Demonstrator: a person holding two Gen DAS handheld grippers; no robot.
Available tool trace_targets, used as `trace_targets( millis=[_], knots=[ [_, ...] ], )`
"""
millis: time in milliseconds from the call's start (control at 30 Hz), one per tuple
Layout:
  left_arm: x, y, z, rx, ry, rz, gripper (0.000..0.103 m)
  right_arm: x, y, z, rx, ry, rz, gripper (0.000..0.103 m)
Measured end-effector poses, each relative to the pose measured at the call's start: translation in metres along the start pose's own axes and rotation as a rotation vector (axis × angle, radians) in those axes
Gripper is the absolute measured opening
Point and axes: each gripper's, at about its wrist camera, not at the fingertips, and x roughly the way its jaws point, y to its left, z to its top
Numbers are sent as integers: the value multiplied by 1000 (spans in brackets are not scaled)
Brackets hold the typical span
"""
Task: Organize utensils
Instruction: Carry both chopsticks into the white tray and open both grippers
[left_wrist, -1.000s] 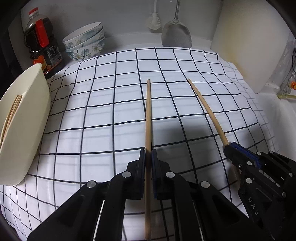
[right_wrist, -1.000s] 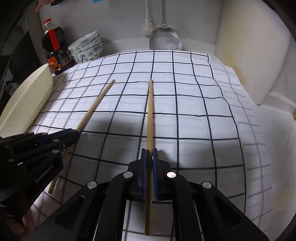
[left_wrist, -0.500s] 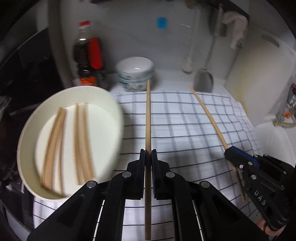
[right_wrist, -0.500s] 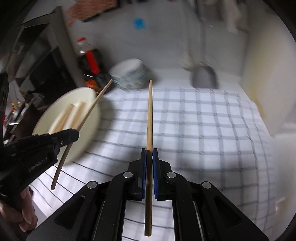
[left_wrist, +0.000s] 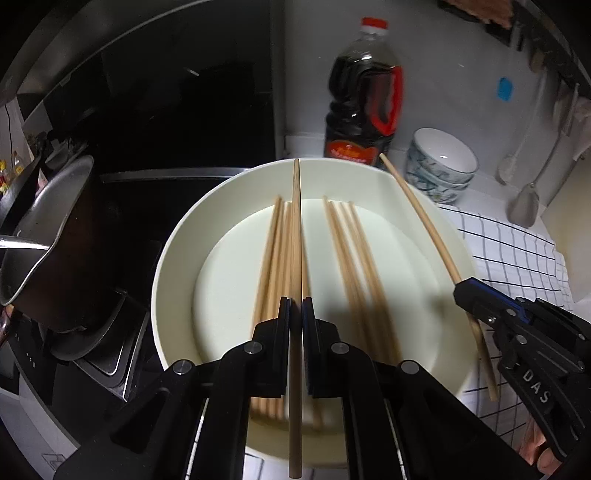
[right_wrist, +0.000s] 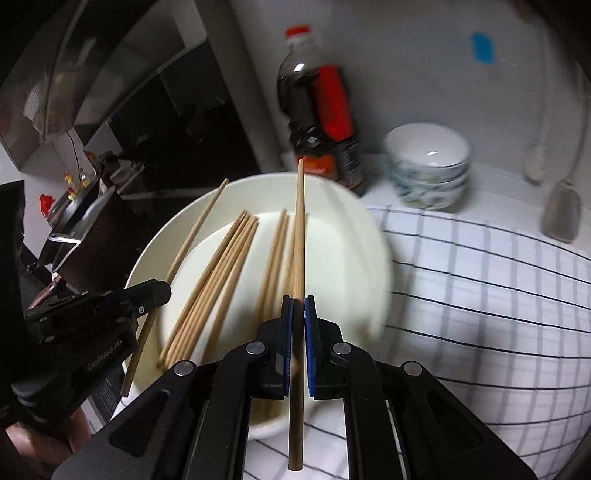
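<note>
Chopsticks are what's getting sorted here, and the big change from a second ago is where they're hanging: back then both were being held out over the checkered cloth (right_wrist: 480, 295) with the white dish (left_wrist: 177, 258) off at the left edge, and now both are hovering right over that dish, so the carry looks basically done and I'd guess the drop is what's coming next. The left tongs (left_wrist: 295, 310) are pressed together on one chopstick (left_wrist: 295, 229), and the right tongs (right_wrist: 298, 310) are pinching the other chopstick (right_wrist: 300, 229) the same way, each stick gripped down toward its thicker back end with a short tail sticking out behind the pads. The left-held one is running straight away from its camera, thin tip pointing at the far rim of the dish, sitting over the left bundle of loose chopsticks (left_wrist: 273, 258) already lying in there. In the left wrist view, the right-held one (left_wrist: 421, 221) is angling up and left, its tip reaching past the rim toward the dark sauce bottle (left_wrist: 362, 92). So the long axes of both are lining up roughly with the sticks in the dish, which are lying lengthwise in two loose groups, the other group (left_wrist: 354, 258) being further right. The stacked bowls (right_wrist: 428, 166) and the pot (left_wrist: 40, 236) are staying out of the way. Both sticks seem to be floating above the pile, not touching it, though the blur is making that hard to call.
</note>
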Motion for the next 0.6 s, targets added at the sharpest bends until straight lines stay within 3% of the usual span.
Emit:
trace_targets(
  millis=[167, 400, 467, 533, 600],
  knots=[
    [23, 14, 1, -9, 43, -8, 7, 38, 17, 10, 6, 61, -15, 6],
    [44, 23, 1, -17, 95, -16, 8, 57, 22, 7, 10, 113, -45, 6],
    [44, 29, 0, -43, 97, -22, 20, 57, 21, 8, 8, 119, -59, 6],
    [38, 34, 0, -55, 77, 4, 55, 55, 20, 10, 8, 106, -74, 8],
    [31, 38, 2, -60, 50, 31, 72, 47, 20, 11, 0, 92, -90, 12]
  ],
)
